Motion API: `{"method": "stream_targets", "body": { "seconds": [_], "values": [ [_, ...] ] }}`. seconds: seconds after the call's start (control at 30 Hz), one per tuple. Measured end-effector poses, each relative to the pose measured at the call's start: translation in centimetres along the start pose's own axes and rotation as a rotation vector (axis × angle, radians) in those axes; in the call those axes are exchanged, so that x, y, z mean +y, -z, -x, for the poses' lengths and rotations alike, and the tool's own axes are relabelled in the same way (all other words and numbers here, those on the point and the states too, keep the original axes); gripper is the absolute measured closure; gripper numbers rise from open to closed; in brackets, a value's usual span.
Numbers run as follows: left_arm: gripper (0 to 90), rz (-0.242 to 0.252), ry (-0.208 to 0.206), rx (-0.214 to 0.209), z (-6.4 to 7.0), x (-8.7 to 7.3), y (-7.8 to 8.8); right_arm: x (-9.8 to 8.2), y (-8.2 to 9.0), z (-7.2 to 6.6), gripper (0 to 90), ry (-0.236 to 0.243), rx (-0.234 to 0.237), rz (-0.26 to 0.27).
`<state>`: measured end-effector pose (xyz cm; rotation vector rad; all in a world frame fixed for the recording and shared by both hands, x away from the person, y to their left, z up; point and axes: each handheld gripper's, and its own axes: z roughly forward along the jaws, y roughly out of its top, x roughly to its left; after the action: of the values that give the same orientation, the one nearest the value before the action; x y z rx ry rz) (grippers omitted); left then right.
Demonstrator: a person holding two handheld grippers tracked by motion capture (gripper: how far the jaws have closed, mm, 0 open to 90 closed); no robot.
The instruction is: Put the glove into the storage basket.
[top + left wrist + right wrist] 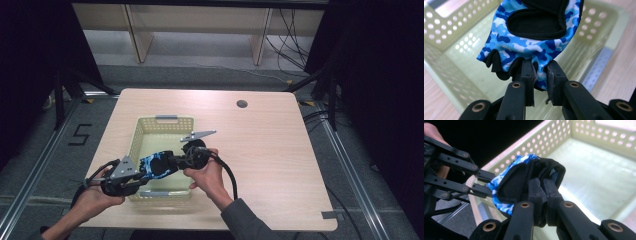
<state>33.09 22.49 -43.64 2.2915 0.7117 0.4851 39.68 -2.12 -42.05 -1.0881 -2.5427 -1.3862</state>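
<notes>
Here the left claw [540, 75] is clamped on the fingerless end of a blue camouflage glove [534, 37], its black jaws pinching the fabric edge. The right claw [543, 192] is closed narrowly on the glove's black cuff end, so the glove [156, 166] hangs stretched between the two claws above the near-left part of a pale yellow perforated basket [150, 125]. In the right gripper view the left claw's black linkage bars reach in from the left and cover part of the basket wall [544, 140]. The basket sits on the light wooden counter [270, 165], and what looks like a grey handle piece lies on its near rim, though that is blurred. A round cable hole [242, 104] lies farther back on the counter, well apart from the basket.
</notes>
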Motion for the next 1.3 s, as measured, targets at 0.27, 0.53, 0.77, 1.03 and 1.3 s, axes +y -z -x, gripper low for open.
{"method": "stream_targets", "body": {
  "seconds": [0.27, 0.53, 0.77, 1.03, 1.3],
  "values": [
    [76.7, -0.043, 0.051, -0.005, -0.6, -1.3, -0.4, -0.3, -2.7, 0.1, 86.5, -0.018, -0.001, -0.065],
    [69.4, -0.092, 0.079, -0.047, -0.8, -1.5, -1.2, -0.7, -4.1, 0.3, 86.5, -0.038, -0.024, -0.106],
    [51.4, -0.068, 0.058, -0.033, -1.1, -0.5, -0.5, -0.8, -4.5, 0.3, 86.5, -0.022, -0.041, -0.157],
    [37.9, -0.034, 0.083, -0.013, -1.1, 0.4, 0.3, -0.9, -4.4, 0.3, 86.1, -0.034, -0.051, -0.159],
    [37.6, -0.020, 0.108, 0.002, -1.2, 0.5, 0.8, -0.9, -4.4, 0.3, 85.2, -0.032, -0.053, -0.153]
  ]
}}
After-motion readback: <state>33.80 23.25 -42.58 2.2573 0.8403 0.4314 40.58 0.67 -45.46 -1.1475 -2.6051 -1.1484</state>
